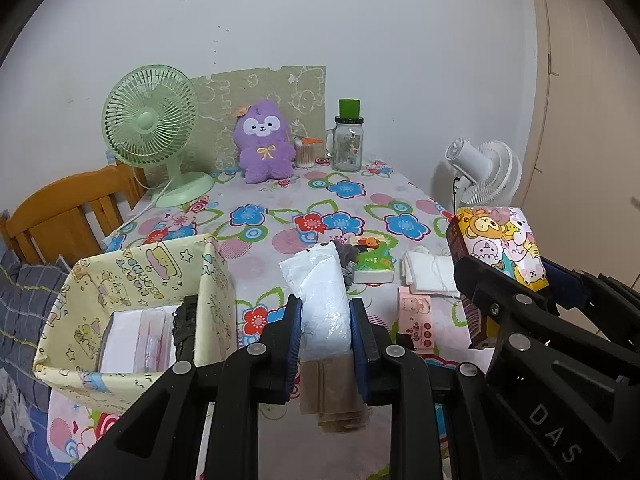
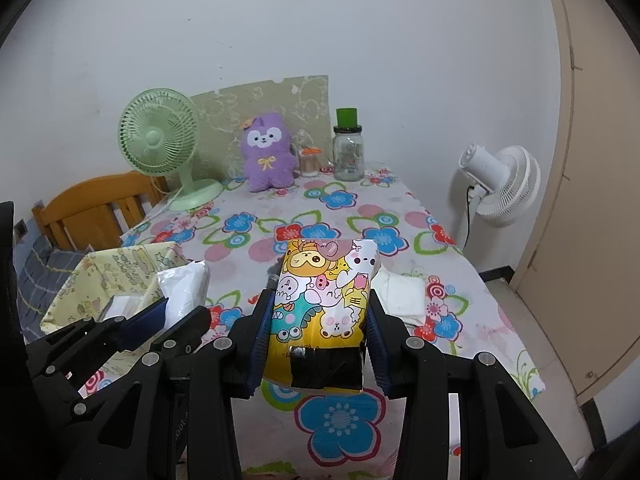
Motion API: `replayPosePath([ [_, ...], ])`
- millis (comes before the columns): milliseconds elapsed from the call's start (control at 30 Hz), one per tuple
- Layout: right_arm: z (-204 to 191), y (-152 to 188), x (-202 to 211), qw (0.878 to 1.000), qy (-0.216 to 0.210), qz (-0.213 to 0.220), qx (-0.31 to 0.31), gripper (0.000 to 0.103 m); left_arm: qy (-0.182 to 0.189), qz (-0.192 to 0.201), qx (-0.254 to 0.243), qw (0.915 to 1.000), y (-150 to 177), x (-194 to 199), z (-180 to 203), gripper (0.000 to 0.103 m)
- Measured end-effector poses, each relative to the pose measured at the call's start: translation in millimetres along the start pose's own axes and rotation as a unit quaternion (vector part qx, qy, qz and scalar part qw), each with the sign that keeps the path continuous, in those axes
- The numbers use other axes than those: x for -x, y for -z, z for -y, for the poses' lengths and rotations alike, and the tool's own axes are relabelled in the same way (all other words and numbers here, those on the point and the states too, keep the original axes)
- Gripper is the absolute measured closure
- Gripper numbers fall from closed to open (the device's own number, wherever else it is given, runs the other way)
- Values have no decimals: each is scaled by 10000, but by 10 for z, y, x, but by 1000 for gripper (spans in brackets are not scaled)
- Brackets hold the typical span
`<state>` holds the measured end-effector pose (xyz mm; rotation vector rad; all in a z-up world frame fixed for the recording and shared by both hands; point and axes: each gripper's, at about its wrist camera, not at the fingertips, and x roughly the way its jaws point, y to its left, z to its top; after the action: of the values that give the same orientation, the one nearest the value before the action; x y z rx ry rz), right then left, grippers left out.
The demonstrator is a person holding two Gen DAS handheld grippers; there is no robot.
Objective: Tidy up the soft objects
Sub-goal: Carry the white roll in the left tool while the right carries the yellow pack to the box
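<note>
My left gripper is shut on a white plastic-wrapped tissue pack, held above the table just right of the yellow fabric basket. The basket holds a white and pink pack. My right gripper is shut on a cartoon-print tissue pack, lifted over the table; it also shows in the left wrist view. A green tissue pack, folded white tissues and a small pink pack lie on the flowered tablecloth.
At the back stand a green fan, a purple plush, a cotton-swab jar and a glass jar. A wooden chair is at the left, a white fan at the right. Brown paper lies under my left gripper.
</note>
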<state>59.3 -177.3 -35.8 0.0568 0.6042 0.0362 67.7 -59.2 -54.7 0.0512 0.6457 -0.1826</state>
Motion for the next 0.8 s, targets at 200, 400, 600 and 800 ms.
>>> replayPosePath([
  [200, -52, -92, 181, 9998, -63, 185, 74, 57, 10, 101, -35, 9999, -89, 184, -17, 81],
  [400, -91, -151, 317, 9994, -91, 305, 97, 57, -22, 230, -89, 9997, -150, 327, -9, 81],
  [600, -138, -177, 375, 9993, -105, 332, 104, 57, -26, 265, -157, 9995, -170, 413, -24, 81],
  [800, -238, -207, 396, 9992, -109, 360, 165, 57, -30, 326, -159, 9993, -188, 463, -83, 81],
])
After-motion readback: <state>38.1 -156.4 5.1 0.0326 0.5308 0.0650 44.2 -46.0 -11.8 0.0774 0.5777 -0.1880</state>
